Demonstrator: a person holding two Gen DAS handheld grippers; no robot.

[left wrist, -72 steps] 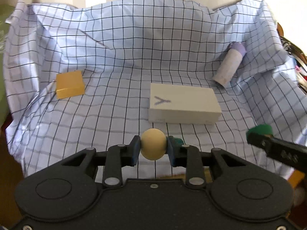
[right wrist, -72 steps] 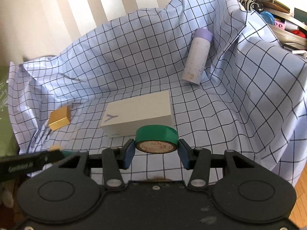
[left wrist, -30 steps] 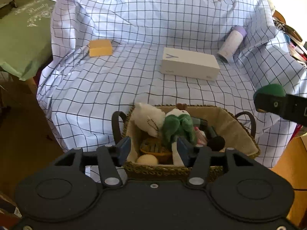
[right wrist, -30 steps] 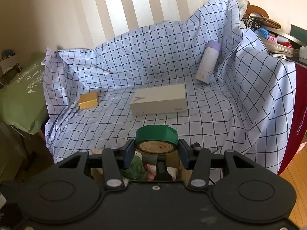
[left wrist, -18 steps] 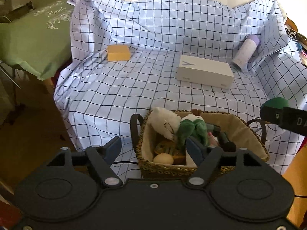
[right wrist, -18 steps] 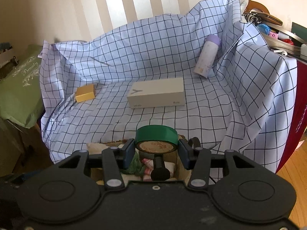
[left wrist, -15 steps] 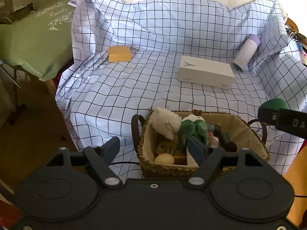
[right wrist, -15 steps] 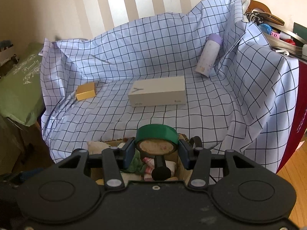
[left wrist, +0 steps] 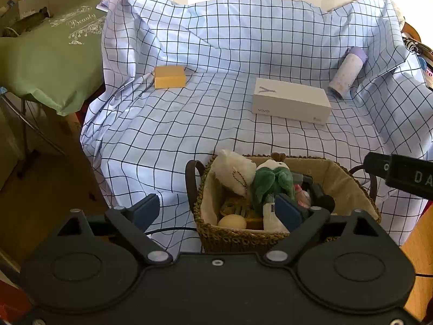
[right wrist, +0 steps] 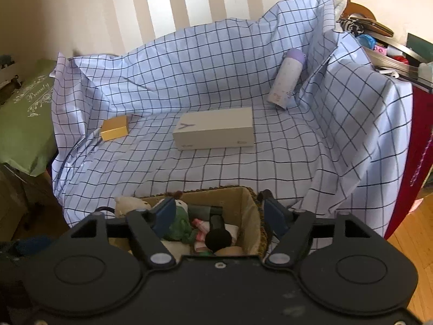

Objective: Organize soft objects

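Nearest, the left gripper (left wrist: 217,211) and right gripper (right wrist: 216,216) hang over the woven basket (left wrist: 232,239), jaws spreading with nothing between them. Inside lie a cream ball (left wrist: 232,221), a green plush (left wrist: 272,182) and a white plush (left wrist: 236,172). Beyond, a white box (left wrist: 291,104) rests on the checked cloth (left wrist: 189,124).

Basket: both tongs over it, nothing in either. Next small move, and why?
Probably lift both clear of the woven basket. The left tongs and right tongs are opening with nothing gripped, and the beige ball lies inside beside the green plush. On the checked cloth only boxes and a bottle remain.
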